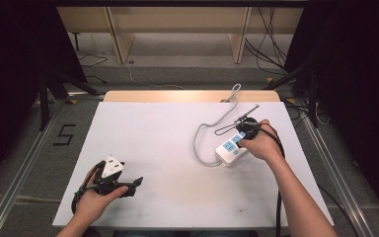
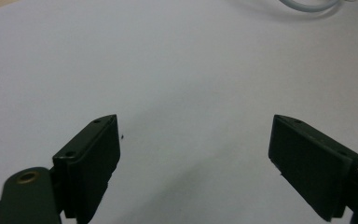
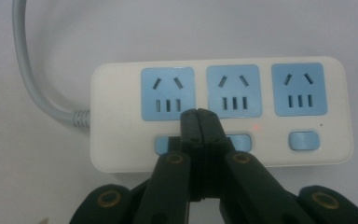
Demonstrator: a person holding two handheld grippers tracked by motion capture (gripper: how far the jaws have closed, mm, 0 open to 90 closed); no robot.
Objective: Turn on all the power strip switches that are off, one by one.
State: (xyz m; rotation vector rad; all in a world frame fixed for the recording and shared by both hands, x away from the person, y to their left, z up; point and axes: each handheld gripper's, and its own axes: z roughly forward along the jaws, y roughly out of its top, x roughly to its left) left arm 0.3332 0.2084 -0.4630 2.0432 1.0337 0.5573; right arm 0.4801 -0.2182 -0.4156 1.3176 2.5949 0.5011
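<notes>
- The right hand-held gripper (image 3: pixel 199 112) has its two black jaws pressed flat together, nothing between them; in its own view the joined tips rest over the face of the power strip (image 3: pixel 219 114).
- The tips lie between the first blue socket (image 3: pixel 168 93) and the middle blue socket (image 3: pixel 233 90), just above the row of switches; whether they actually press on the plastic cannot be told.
- The jaws cover the gap between the first rocker switch (image 3: pixel 164 144) and the second rocker switch (image 3: pixel 240 142), hiding part of each. The third rocker switch (image 3: pixel 303 140) sits uncovered under the third blue socket (image 3: pixel 300 88).
- A small red light (image 3: pixel 256 126) glows on the strip just right of the jaws.
- In the high view the power strip (image 1: pixel 230 149) lies flat on the white bench (image 1: pixel 168 143), right of centre, under the person's right hand (image 1: pixel 259 140).
- Its grey cable (image 1: pixel 205 129) leaves one end, loops across the bench and runs off the far edge.
- The left hand-held gripper (image 2: pixel 196 140) has its jaws spread wide, bare white bench between them.
- In the high view it is held in the person's left hand (image 1: pixel 98 195) at the near left of the bench, well apart from the power strip, jaws pointing toward the right side.
- A grey three-cornered plate (image 1: pixel 112 165) sits on top of it.
</notes>
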